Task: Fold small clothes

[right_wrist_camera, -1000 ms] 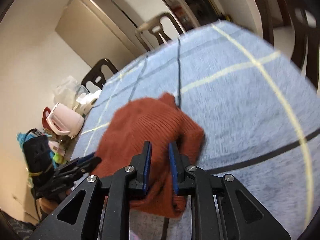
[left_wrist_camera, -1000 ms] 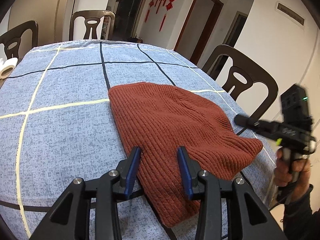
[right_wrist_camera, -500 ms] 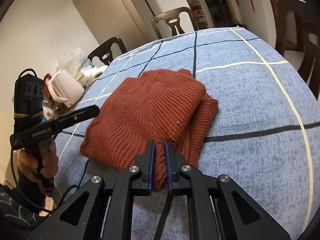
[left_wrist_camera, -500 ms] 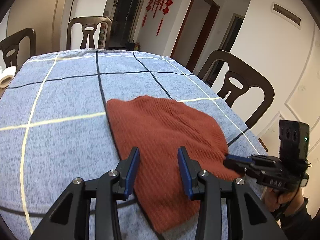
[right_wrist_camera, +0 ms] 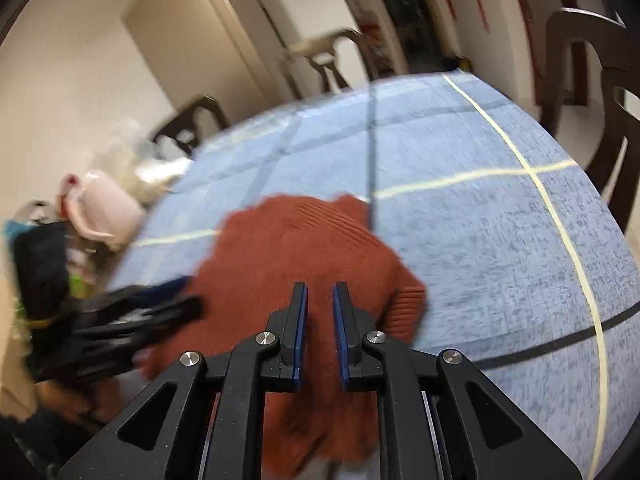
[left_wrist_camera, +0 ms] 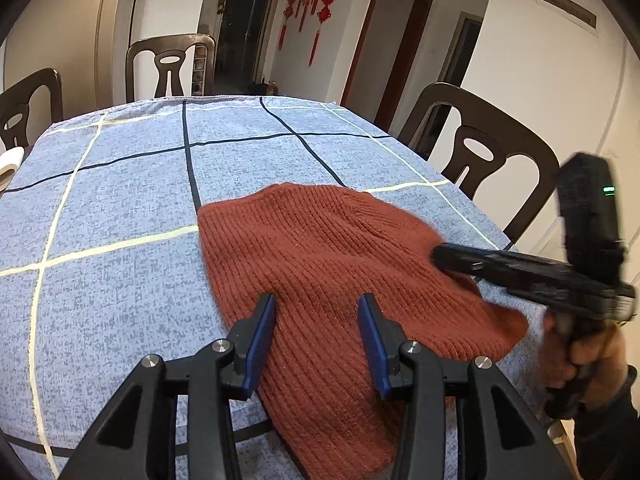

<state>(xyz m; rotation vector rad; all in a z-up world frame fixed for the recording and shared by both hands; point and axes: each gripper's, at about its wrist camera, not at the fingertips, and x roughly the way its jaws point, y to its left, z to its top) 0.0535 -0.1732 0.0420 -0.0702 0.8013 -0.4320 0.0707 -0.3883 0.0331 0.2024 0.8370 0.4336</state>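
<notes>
A rust-red knit hat (left_wrist_camera: 320, 260) lies flat on the blue checked tablecloth (left_wrist_camera: 120, 200). My left gripper (left_wrist_camera: 316, 308) hovers over the hat's near part, its jaws apart and opening, with nothing pressed between the blue pads. My right gripper (right_wrist_camera: 320, 296) is over the hat (right_wrist_camera: 288, 248) near its ribbed edge (right_wrist_camera: 408, 300); its jaws are opening with a narrow gap and no cloth pinched. In the left wrist view the right gripper (left_wrist_camera: 436, 256) reaches in from the right above the hat. The right wrist view is blurred; the left gripper (right_wrist_camera: 188, 304) shows at its left.
Dark wooden chairs (left_wrist_camera: 170, 68) (left_wrist_camera: 480, 144) stand round the table. A white roll (left_wrist_camera: 10, 160) sits at the left edge. A pink jug (right_wrist_camera: 104, 208) and clutter lie beyond the table's left side in the right wrist view. The tablecloth (right_wrist_camera: 500, 240) stretches bare beyond the hat.
The right gripper closed on the hat's near edge half a second ago, then parted its jaws and moved in over the hat. The left gripper stayed over the hat.
</notes>
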